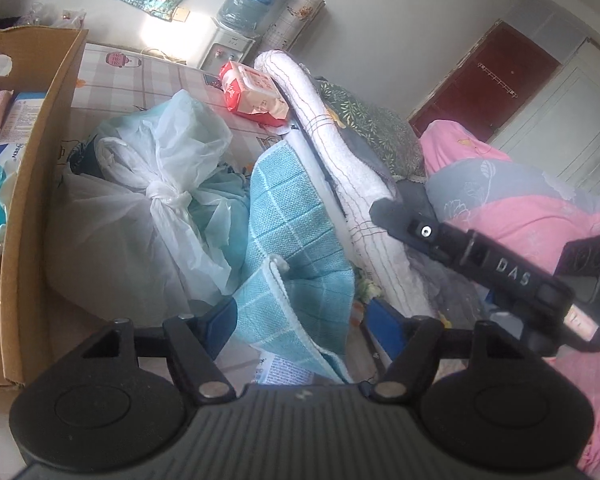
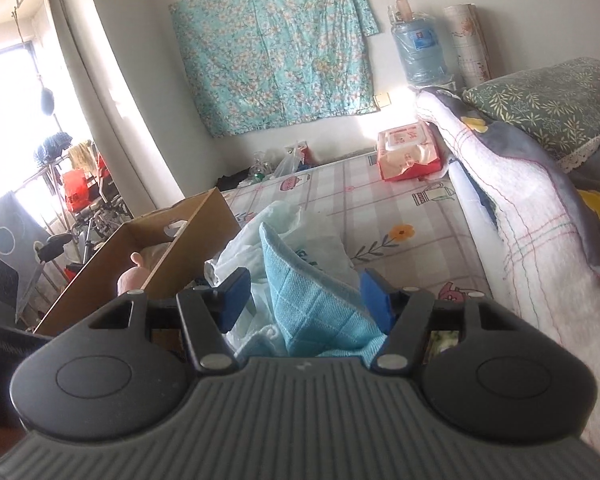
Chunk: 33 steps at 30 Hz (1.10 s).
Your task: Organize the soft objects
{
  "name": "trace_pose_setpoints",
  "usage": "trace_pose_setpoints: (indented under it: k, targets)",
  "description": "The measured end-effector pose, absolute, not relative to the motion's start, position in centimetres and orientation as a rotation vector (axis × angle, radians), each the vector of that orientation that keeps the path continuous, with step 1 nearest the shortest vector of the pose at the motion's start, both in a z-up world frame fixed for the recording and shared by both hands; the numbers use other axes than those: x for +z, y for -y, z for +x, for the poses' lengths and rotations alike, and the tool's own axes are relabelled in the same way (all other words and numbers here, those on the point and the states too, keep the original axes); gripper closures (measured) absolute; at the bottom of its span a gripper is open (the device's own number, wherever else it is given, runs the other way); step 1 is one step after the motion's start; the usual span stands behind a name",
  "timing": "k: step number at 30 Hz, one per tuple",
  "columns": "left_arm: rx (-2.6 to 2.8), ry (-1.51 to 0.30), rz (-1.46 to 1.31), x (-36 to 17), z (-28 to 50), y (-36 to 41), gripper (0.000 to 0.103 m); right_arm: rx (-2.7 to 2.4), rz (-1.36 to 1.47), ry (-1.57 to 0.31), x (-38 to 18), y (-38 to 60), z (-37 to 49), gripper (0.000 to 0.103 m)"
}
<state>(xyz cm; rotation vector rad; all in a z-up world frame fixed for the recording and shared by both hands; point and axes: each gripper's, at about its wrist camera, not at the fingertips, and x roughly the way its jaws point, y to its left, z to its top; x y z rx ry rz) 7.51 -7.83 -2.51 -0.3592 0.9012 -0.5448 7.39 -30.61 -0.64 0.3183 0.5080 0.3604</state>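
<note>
Blue checked cloth [image 1: 296, 240] lies bunched on the patterned mattress [image 1: 148, 80], just beside a knotted white plastic bag [image 1: 160, 184] and near the cardboard box [image 1: 40, 184], which already holds packs of wipes.

Left claw [image 1: 300, 320]: jaws standing well apart, cloth draped between the blue pads, neither pad seen pressing on it. No hold.

Right claw [image 2: 304, 296]: jaws also apart, a raised fold of the same cloth [image 2: 312, 304] between them. The right pad looks to touch the fabric, but the view is too close and cluttered to be sure; the left pad stands clear of it. Judged as no grip yet.

Risks from here:
- Both claws flank one cloth. Closing on different layers could pull it open rather than lift it.
- The plastic bag lies touching the cloth; a low pinch could catch film along with fabric and drag the bag.
- The box wall is close on the left; a swing toward it with a trailing corner could snag the rim.
- The white blanket [image 1: 340, 152] sits just beside the cloth and could be nipped too.
</note>
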Motion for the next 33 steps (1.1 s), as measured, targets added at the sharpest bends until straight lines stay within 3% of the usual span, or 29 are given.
trace_pose_setpoints:
  k: [8,11,13,15,25,33]
  targets:
    - [-0.487,-0.944,-0.398,-4.5,9.2,8.2,0.049,0.482,0.272,-0.665,-1.3,27.9,15.7,0.042]
    - [-0.475,-0.944,-0.403,-5.0,9.5,8.1,0.066,0.476,0.246,-0.723,-2.7,26.4,18.1,0.046]
    - [-0.462,-0.935,-0.405,-5.1,9.5,7.9,0.084,0.481,0.248,-0.741,-3.4,25.9,18.7,0.064]
    - [-0.462,-0.923,-0.414,-5.1,9.4,7.6,0.096,0.477,0.256,-0.737,-3.6,25.7,18.7,0.095]
    - [-0.483,-0.897,-0.577,-5.2,7.8,3.9,0.098,0.605,0.381,-0.519,1.1,29.7,11.8,0.1]
    - [-0.466,-0.973,-0.841,-7.9,7.5,0.3,0.098,0.657,0.315,-0.584,-1.0,27.7,6.8,0.1]
